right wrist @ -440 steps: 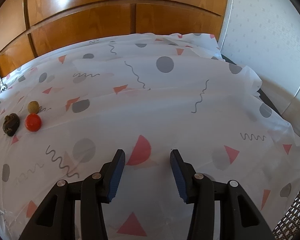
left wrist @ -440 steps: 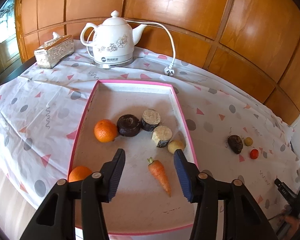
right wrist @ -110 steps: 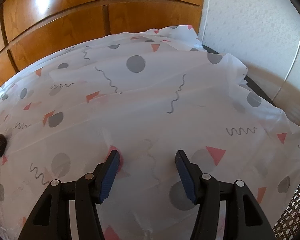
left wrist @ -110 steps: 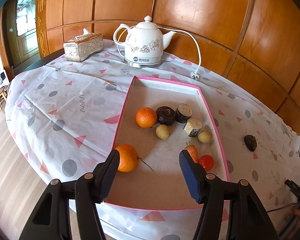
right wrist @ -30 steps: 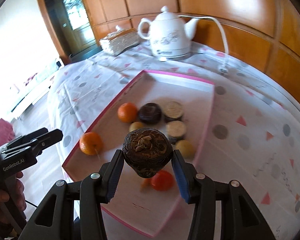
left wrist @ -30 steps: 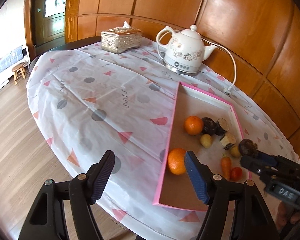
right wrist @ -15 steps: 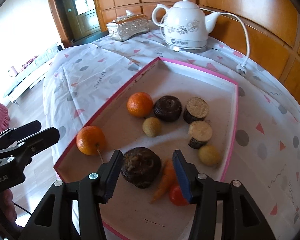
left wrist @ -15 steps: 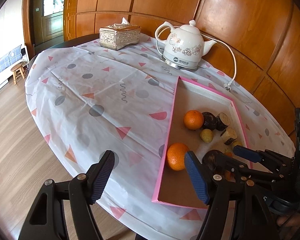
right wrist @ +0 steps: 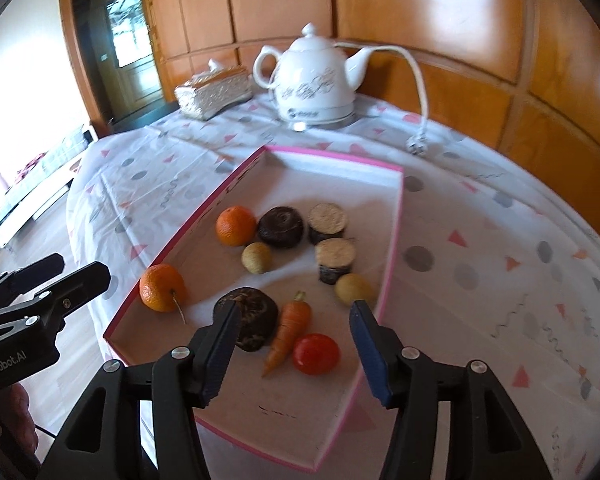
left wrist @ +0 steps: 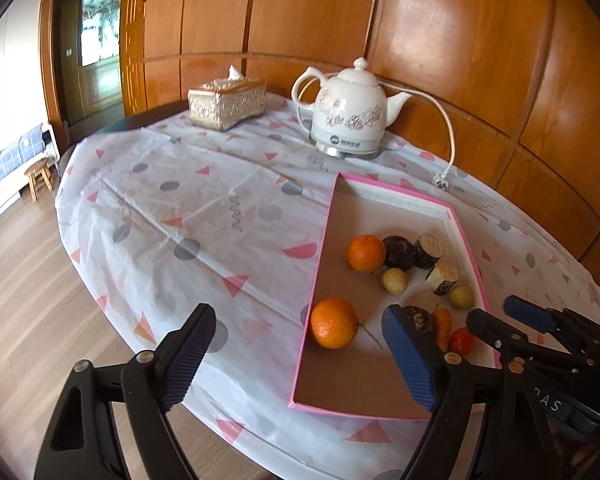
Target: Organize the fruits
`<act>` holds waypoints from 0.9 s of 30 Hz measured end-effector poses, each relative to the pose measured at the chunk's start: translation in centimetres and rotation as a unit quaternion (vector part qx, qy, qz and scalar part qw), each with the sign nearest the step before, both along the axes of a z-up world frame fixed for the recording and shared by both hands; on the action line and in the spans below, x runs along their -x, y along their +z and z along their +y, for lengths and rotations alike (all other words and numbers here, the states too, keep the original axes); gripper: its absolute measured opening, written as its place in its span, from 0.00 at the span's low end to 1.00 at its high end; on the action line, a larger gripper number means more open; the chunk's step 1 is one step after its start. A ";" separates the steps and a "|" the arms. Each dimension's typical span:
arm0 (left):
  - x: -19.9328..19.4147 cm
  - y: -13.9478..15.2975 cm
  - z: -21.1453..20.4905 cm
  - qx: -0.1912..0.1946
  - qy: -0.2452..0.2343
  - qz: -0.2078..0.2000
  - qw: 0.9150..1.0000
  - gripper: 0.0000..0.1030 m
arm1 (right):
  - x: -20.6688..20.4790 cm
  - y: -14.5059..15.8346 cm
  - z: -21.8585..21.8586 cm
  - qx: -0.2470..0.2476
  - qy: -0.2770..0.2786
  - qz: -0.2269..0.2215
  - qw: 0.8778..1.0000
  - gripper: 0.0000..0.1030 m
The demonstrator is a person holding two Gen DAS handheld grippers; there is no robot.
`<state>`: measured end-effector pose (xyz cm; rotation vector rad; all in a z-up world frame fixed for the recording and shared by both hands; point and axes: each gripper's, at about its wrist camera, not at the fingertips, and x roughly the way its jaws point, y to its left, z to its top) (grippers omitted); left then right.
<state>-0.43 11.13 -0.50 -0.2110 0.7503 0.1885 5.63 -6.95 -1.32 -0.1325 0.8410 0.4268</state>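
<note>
Fruits all sit in pink tray (right wrist: 392, 240), near bench's right edge: orange (right wrist: 162, 288), dark round fruit (right wrist: 248, 318), carrot (right wrist: 288, 330), tomato (right wrist: 315, 354). Left tongs (left wrist: 300, 356) spread, empty. Right tongs (right wrist: 292, 344) spread, empty, above tray. Likely light, firm; round ones roll, grip across middle.

The surface (left wrist: 204, 216) is a rounded one under a thin white cloth printed with pink triangles and grey dots. Sitting right on it: a pink-rimmed shallow rectangular tray (left wrist: 320, 240), a white floral ceramic electric kettle (left wrist: 350, 114) with its white cord (left wrist: 449, 136) unplugged, and an ornate cream tissue box (left wrist: 228, 102).
</note>
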 end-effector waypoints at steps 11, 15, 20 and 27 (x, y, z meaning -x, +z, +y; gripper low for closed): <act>1.5 2.7 -2.5 -0.039 -0.021 -0.065 0.997 1.00 | 3.2 0.5 -3.6 0.013 -0.092 -0.050 0.994 0.64; 1.6 3.2 -3.7 -0.057 -0.035 -0.076 0.995 1.00 | 3.5 0.0 -5.1 0.009 -0.120 -0.043 0.992 0.64; 1.6 3.5 -4.8 -0.076 -0.038 -0.079 0.993 1.00 | 4.0 0.2 -5.9 0.011 -0.133 -0.051 0.990 0.64; 1.6 3.4 -5.3 -0.084 -0.036 -0.078 0.993 1.00 | 4.4 0.5 -5.5 0.016 -0.123 -0.064 0.990 0.64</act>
